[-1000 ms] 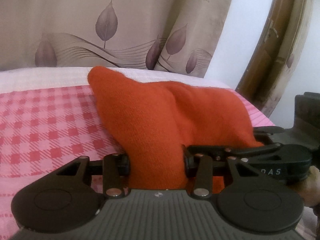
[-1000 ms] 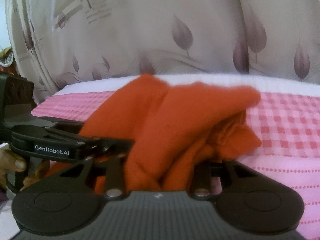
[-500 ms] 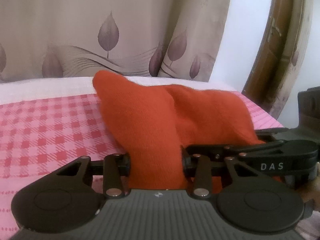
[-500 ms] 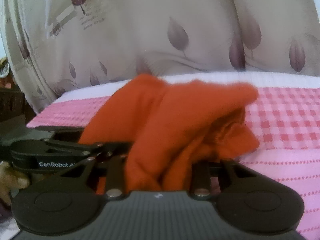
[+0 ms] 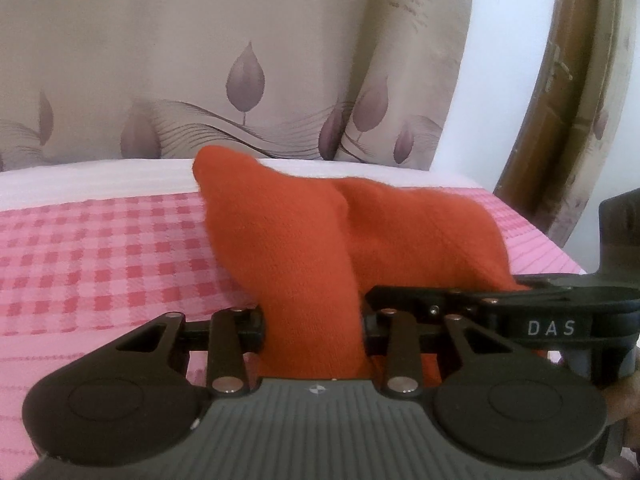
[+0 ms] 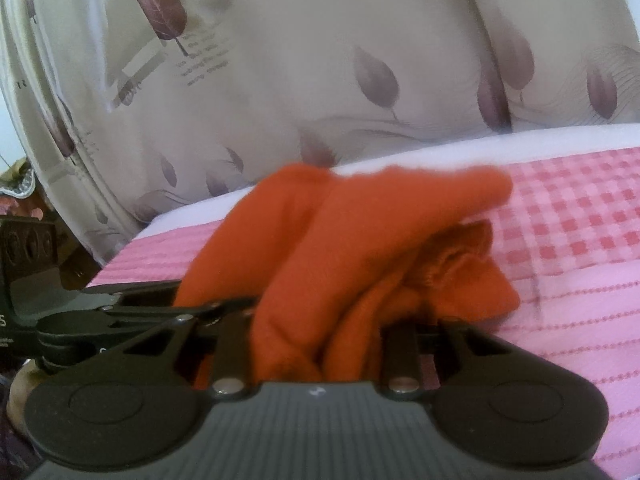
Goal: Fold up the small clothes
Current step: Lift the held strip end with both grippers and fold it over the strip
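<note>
- Left gripper (image 5: 314, 322), black 2-finger tool: jaws clamped on a thick bunch of the orange knitted garment (image 5: 304, 248), the cloth filling the gap between the 2 fingers.
- Right gripper (image 6: 316, 326), black 2-finger tool: likewise closed on a gathered fold of the same garment, several layers pinched together; view slightly blurred.
- The 2 grippers sit just beside each other, the right one's body showing at the right edge of the left wrist view with white "DAS" lettering (image 5: 551, 328).
- Orange knitted garment: held at its near edge by both grippers, the rest sloping away and down onto the bed; a pointed corner juts toward the far side, and a rumpled seam or hem (image 6: 452, 256) shows in the right wrist view.
- Pink bedsheet with a red-checked band (image 5: 100, 248): lies under the garment; plain pink stripes nearer, a white strip farther.
- Beige curtain printed with mauve leaves (image 5: 244, 76): hangs behind the bed.
- Brown wooden door frame (image 5: 560, 92): far right.
- Step judged: mid-fold, the near edge gathered and lifted by both tools.
- Next move judged: carry the held edge over toward the far corner, lay it flat with edges matched, then release both grips without dragging the layers.
</note>
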`<act>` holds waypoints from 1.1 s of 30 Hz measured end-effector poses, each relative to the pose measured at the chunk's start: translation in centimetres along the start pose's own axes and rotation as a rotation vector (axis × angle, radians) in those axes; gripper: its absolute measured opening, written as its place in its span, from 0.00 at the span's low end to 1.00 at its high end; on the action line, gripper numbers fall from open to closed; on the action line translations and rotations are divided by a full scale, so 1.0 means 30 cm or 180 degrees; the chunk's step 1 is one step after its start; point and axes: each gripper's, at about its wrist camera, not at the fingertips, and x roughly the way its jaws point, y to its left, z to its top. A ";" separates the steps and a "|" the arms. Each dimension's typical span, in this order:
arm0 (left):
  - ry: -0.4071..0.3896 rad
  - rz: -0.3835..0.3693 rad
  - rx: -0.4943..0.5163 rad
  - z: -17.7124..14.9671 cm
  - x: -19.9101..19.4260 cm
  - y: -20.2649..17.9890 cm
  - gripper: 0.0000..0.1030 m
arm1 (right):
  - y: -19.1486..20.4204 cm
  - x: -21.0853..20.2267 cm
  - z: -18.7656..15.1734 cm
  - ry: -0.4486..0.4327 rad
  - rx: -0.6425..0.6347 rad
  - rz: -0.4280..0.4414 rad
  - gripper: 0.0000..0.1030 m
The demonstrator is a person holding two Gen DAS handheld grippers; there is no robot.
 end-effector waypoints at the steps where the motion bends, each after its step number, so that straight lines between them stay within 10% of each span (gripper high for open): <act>1: -0.0003 0.0015 -0.0001 -0.001 -0.012 0.003 0.37 | 0.011 0.000 -0.002 -0.0002 0.0003 0.0012 0.30; 33: -0.0183 0.0407 -0.0116 -0.103 -0.480 0.097 0.36 | 0.410 -0.065 -0.097 -0.0004 -0.0071 0.0408 0.30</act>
